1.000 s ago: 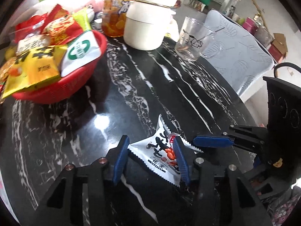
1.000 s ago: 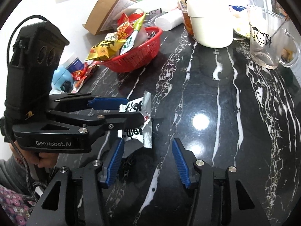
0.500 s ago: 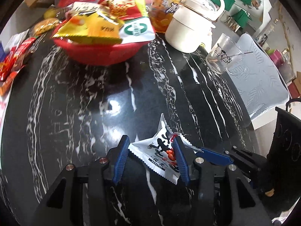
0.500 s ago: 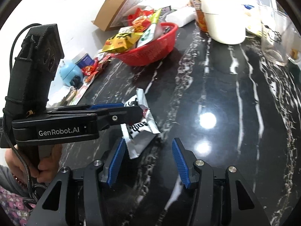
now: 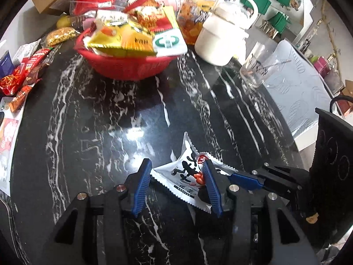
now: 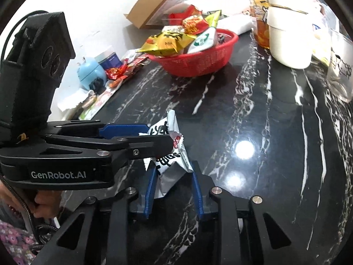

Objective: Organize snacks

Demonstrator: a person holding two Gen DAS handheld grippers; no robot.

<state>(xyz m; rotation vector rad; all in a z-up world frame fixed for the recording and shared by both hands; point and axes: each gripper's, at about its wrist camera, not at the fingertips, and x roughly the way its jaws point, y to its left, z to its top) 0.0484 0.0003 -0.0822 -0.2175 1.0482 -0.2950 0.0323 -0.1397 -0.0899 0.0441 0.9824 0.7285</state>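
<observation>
Red basket [image 5: 123,66] at far edge of black marble table [image 5: 88,121], heaped with snack packs: yellow packs [image 5: 119,40], green-and-white pack [image 5: 168,43], red-orange pack [image 5: 147,16] on top. More loose red wrappers [image 5: 19,75] along left edge of table. Right of basket: jar of orange fruit [image 5: 190,25], white lidded pot [image 5: 222,37], then clear glass mug [image 5: 257,69] near far right edge; mug looks empty, hard to tell. Cardboard box [image 6: 154,11] behind basket, off the table.

White peanut snack packet [image 5: 184,172] held above near part of table, well apart from basket. Left gripper [image 5: 176,183] angled steeply down, jaws partly closed with both blue pads pressing packet's sides. Right gripper [image 6: 173,183] coming in from the right, also tilted down, jaws now narrow around packet's lower crumpled end [image 6: 169,165], pads touching foil on both sides. Person's hand [image 6: 42,201] wrapped around left gripper's handle, floral sleeve [image 6: 15,238] below.

Versus a second ago: right jaws have just been closing, packet between them now where earlier they stood wider and beside it. Left grip unchanged on same packet. Basket sits more central in left wrist view than earlier, packet and both grippers shifted across table.
</observation>
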